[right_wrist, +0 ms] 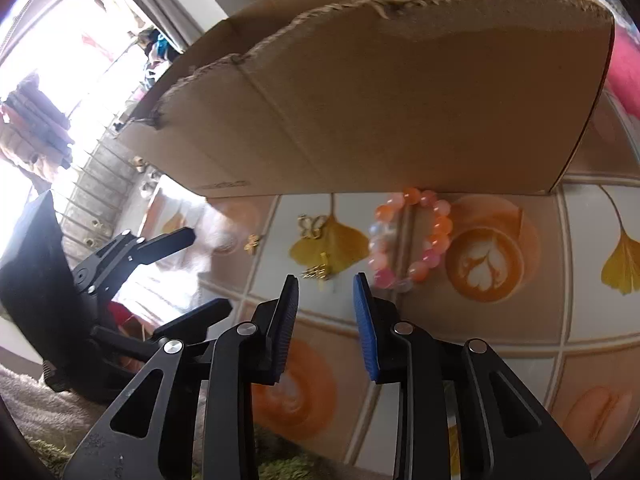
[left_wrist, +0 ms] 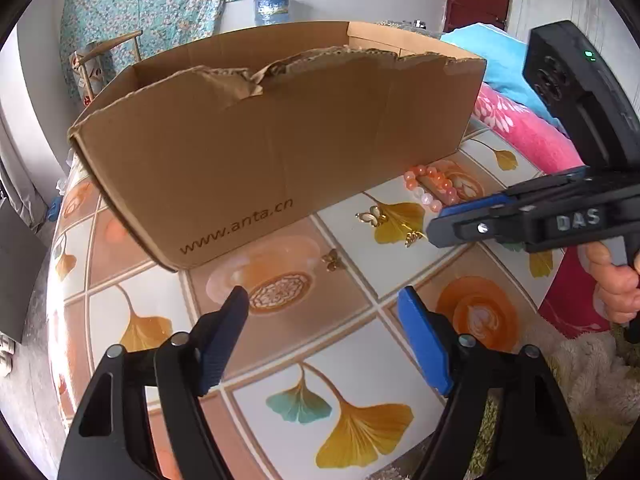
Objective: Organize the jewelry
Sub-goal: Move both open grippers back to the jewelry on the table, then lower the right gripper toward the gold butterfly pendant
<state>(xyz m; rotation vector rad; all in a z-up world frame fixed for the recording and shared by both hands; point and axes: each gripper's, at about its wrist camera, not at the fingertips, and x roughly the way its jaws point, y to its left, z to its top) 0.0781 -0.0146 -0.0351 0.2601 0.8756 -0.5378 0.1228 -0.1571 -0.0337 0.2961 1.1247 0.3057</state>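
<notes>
A pink and orange bead bracelet (left_wrist: 430,186) (right_wrist: 442,224) lies on the patterned tabletop (left_wrist: 280,344) against the foot of a torn cardboard box (left_wrist: 280,128) (right_wrist: 380,100). Three small gold pieces lie left of it: an outlined butterfly (left_wrist: 372,216) (right_wrist: 312,226), a spiky piece (left_wrist: 414,238) (right_wrist: 318,270) and a small butterfly (left_wrist: 334,260) (right_wrist: 252,242). My left gripper (left_wrist: 324,300) (right_wrist: 206,270) hovers wide open just short of the small butterfly. My right gripper (right_wrist: 326,280) (left_wrist: 436,226) stands narrowly open, nothing between its pads, with the spiky piece just beyond its tips.
Pink (left_wrist: 532,140) and blue (left_wrist: 492,56) towels are piled right of the box. A fuzzy rug (left_wrist: 580,360) lies off the table's near right edge. A person's hand (left_wrist: 616,292) holds the right gripper's handle. A water jug (left_wrist: 272,8) stands behind.
</notes>
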